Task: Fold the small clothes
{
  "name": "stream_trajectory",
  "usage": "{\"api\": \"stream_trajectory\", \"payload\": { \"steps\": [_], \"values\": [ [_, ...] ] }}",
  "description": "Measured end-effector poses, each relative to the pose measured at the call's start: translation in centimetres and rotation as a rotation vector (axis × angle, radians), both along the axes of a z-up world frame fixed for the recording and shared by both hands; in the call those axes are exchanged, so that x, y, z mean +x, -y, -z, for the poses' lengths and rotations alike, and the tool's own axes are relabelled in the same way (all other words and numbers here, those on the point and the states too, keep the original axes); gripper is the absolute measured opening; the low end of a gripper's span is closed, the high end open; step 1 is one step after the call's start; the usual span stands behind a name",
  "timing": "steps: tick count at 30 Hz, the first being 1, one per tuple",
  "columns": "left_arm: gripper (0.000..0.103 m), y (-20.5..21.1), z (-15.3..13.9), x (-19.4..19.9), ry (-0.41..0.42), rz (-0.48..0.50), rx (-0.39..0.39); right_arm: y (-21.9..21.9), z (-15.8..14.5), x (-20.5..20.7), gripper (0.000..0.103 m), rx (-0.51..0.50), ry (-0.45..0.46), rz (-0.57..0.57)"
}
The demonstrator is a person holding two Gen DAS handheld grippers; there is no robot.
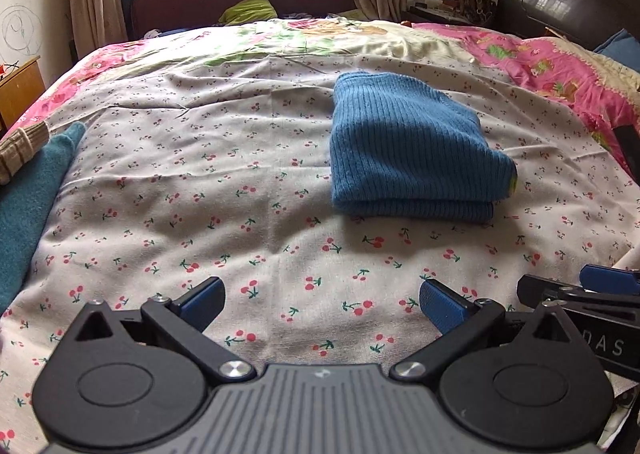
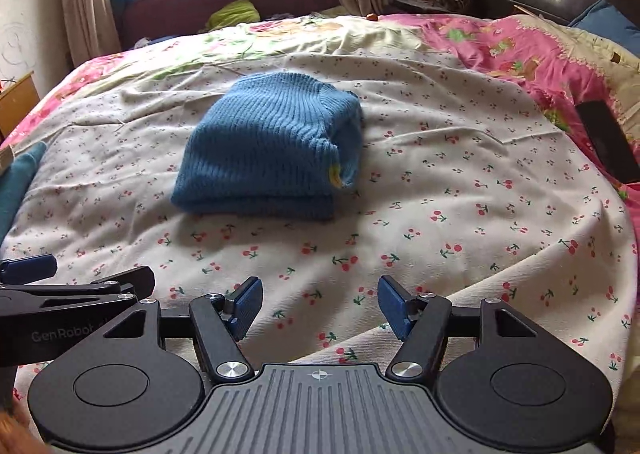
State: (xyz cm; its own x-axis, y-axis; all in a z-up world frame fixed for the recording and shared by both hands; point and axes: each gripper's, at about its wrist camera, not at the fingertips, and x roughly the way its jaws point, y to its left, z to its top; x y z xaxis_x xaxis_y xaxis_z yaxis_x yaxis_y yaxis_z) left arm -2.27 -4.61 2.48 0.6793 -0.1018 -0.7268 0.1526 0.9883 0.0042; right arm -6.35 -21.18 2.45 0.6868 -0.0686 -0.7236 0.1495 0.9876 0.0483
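Blue ribbed knit, one folded sweater (image 1: 412,149), lies alone in the middle of the cherry-print sheet (image 1: 200,193) on the bed, with one teal cloth (image 1: 28,193) at the sheet's left edge. Both tongs, left (image 1: 322,304) and right (image 2: 320,308), tilt down over the near sheet side by side, well short of the sweater. Each stands wide apart, holding and touching nothing.

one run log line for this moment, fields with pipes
sweater: folded on bed | left gripper: open, empty | right gripper: open, empty | both short of sweater
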Motion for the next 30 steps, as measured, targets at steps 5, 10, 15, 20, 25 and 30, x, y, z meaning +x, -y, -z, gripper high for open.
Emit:
{"api": "stream_trajectory", "payload": {
  "steps": [5, 10, 15, 20, 25, 30],
  "values": [
    [0.103, 0.3, 0.3, 0.0, -0.007, 0.0, 0.018, 0.0, 0.4, 0.2, 0.064, -0.013, -0.02, 0.005],
    [0.103, 0.3, 0.7, 0.2, -0.023, -0.001, 0.012, -0.1, 0.6, 0.2, 0.064, -0.028, -0.034, 0.008],
    [0.103, 0.3, 0.9, 0.2, -0.034, -0.002, 0.014, -0.2, 0.8, 0.3, 0.064, -0.034, -0.052, 0.011],
    [0.103, 0.2, 1.1, 0.2, -0.038, -0.004, 0.016, -0.2, 1.0, 0.4, 0.064, -0.034, -0.063, 0.011],
    [0.103, 0.2, 1.3, 0.2, -0.043, -0.004, 0.018, -0.2, 1.2, 0.4, 0.064, -0.03, -0.069, 0.01],
    [0.103, 0.3, 1.5, 0.2, -0.05, -0.004, 0.019, -0.1, 1.4, 0.5, 0.064, -0.027, -0.076, 0.01]
  ]
}}
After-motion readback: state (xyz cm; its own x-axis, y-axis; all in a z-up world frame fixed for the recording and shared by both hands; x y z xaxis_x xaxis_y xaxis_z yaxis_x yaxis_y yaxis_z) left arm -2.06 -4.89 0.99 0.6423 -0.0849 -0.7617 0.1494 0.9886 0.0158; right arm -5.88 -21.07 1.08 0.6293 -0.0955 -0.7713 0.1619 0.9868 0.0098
